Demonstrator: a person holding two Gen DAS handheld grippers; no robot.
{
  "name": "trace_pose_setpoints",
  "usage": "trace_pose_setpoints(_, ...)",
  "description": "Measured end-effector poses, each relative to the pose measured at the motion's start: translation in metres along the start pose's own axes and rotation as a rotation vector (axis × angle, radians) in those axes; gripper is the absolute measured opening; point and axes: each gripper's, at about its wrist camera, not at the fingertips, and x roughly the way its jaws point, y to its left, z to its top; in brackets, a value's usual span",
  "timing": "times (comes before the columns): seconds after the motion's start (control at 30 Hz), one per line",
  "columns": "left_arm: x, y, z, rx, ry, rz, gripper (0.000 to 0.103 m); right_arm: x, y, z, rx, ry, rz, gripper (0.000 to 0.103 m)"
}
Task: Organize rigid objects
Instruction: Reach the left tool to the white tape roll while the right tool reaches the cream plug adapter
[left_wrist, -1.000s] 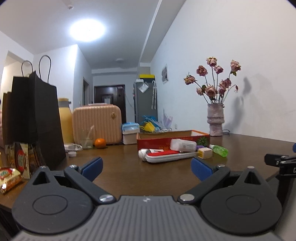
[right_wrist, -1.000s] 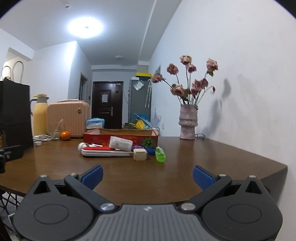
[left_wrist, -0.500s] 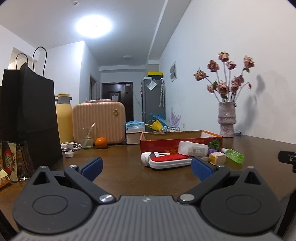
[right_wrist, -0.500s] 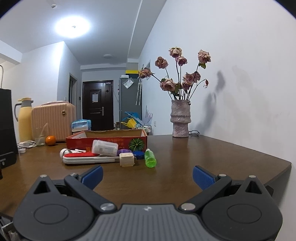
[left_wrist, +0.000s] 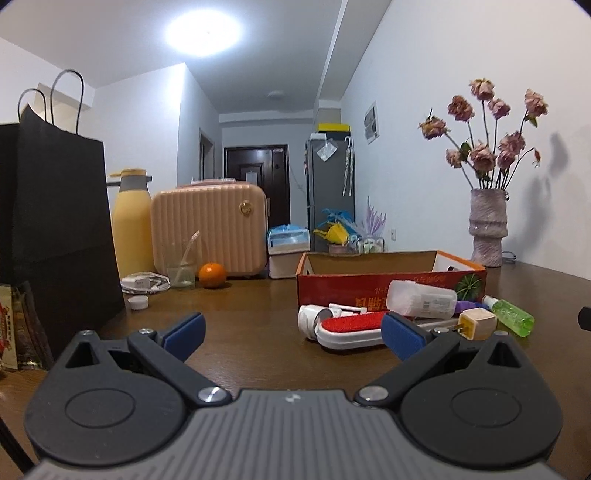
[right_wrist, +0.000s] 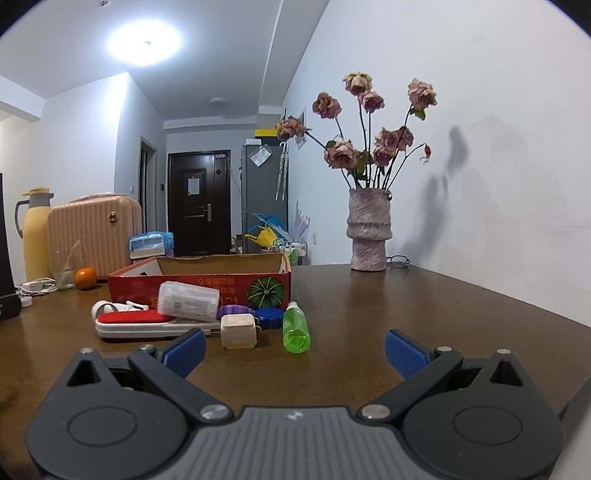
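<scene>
A red cardboard box (left_wrist: 391, 286) (right_wrist: 199, 282) stands open on the brown table. In front of it lie a white brush with a red pad (left_wrist: 351, 326) (right_wrist: 147, 323), a clear plastic case (left_wrist: 421, 302) (right_wrist: 188, 301), a cream plug cube (left_wrist: 478, 325) (right_wrist: 238, 331), a green bottle (left_wrist: 511, 315) (right_wrist: 295, 326) and blue and purple lids (right_wrist: 267, 316). My left gripper (left_wrist: 291, 332) is open and empty, short of the brush. My right gripper (right_wrist: 293, 350) is open and empty, just short of the green bottle.
A black paper bag (left_wrist: 55, 229), a yellow flask (left_wrist: 131, 225), a pink case (left_wrist: 210, 229), a glass (left_wrist: 181, 269), an orange (left_wrist: 211, 275) and a white cable (left_wrist: 144, 283) stand at the left. A vase of dried roses (right_wrist: 367, 236) stands by the right wall.
Both grippers have moved forward over the table toward the pile of objects, which looks larger now. Both stay open and empty.
</scene>
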Motion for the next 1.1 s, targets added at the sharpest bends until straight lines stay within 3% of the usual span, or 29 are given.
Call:
trace_pose_setpoints(0.27,0.035,-0.005,-0.001,0.016,0.081,0.010,0.103,0.036,-0.002,0.009,-0.004,0.042,0.032,0.103)
trace_pose_setpoints(0.4,0.055,-0.004,0.002,-0.013,0.182,-0.025,0.103,0.056,0.002,0.013,-0.030,0.087,0.037,0.103)
trace_pose_setpoints(0.7,0.093,-0.014,0.007,0.047,0.284,-0.022,0.103,0.105,0.010,0.023,-0.115,0.181,0.096,0.103)
trace_pose_setpoints(0.87,0.117,-0.014,0.011,0.079,0.353,-0.069,0.103,0.130,0.005,0.034,-0.116,0.211,0.195,0.103)
trace_pose_setpoints(0.97,0.135,-0.015,0.015,0.112,0.406,-0.077,0.103,0.142,0.008,0.037,-0.164,0.197,0.327,0.103)
trace_pose_setpoints(1.1,0.159,-0.014,0.023,0.143,0.436,-0.105,0.103,0.159,0.021,0.038,-0.213,0.240,0.339,0.103)
